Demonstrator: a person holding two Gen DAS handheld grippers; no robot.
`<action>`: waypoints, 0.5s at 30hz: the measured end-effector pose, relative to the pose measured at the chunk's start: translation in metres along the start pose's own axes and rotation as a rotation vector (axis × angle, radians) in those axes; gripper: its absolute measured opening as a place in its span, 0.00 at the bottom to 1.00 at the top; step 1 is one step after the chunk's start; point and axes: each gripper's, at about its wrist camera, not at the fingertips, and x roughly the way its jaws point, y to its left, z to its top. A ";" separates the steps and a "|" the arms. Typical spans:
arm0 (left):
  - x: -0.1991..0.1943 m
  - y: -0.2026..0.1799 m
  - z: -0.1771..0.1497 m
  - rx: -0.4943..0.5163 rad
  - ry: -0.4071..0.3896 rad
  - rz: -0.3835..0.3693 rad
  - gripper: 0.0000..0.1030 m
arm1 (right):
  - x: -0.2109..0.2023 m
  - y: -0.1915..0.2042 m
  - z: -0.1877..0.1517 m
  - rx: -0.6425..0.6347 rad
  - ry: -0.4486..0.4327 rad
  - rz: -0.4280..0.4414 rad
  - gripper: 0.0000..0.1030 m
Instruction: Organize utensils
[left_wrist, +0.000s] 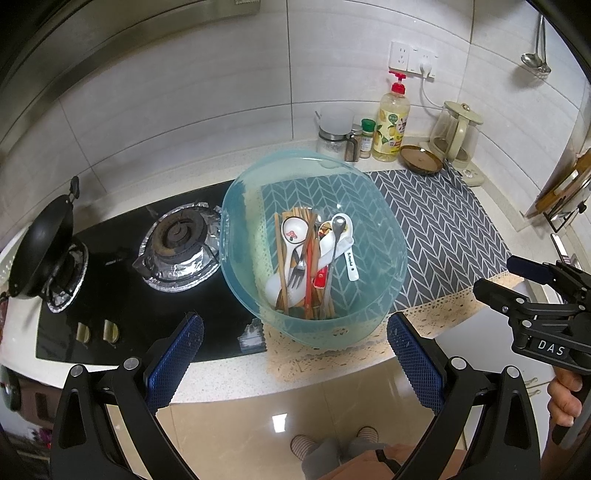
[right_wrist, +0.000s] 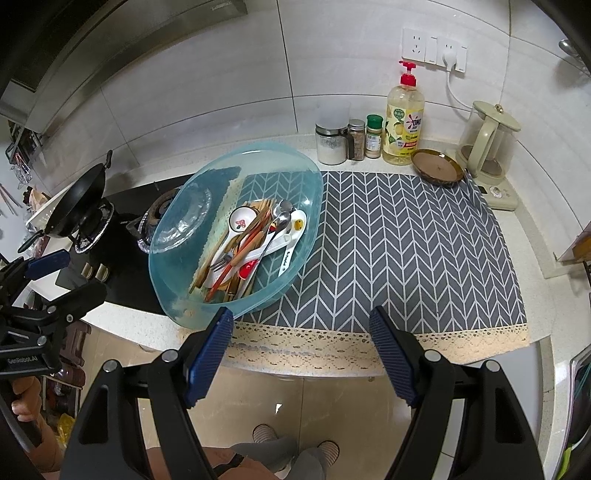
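Grey herringbone mat (right_wrist: 406, 240) is lying on the counter, translucent blue basin (right_wrist: 177, 299) sitting on its left end beside the stove. Utensils (right_wrist: 258, 240) are piled in the basin. Left gripper (left_wrist: 295, 332) and right gripper (right_wrist: 301, 325) are both hovering off the counter edge, angled down, jaws wide, holding nothing.

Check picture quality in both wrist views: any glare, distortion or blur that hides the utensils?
Left wrist: strong fisheye bend, dark corners, a glare spot on the floor; the utensils are sharp through the basin. Right wrist: same bend, wall tiles curve; the basin wall warps the stove behind it, but the utensils stay clear. No motion blur in either view.
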 end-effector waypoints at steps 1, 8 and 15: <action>0.000 0.000 0.000 0.001 0.000 0.001 0.96 | 0.000 0.000 0.000 0.000 -0.001 0.000 0.72; 0.000 0.000 0.000 0.001 0.000 0.000 0.96 | -0.001 0.000 0.000 0.000 -0.004 -0.003 0.72; -0.001 0.000 0.000 0.001 0.000 0.000 0.96 | -0.002 0.000 -0.001 0.000 -0.005 -0.005 0.72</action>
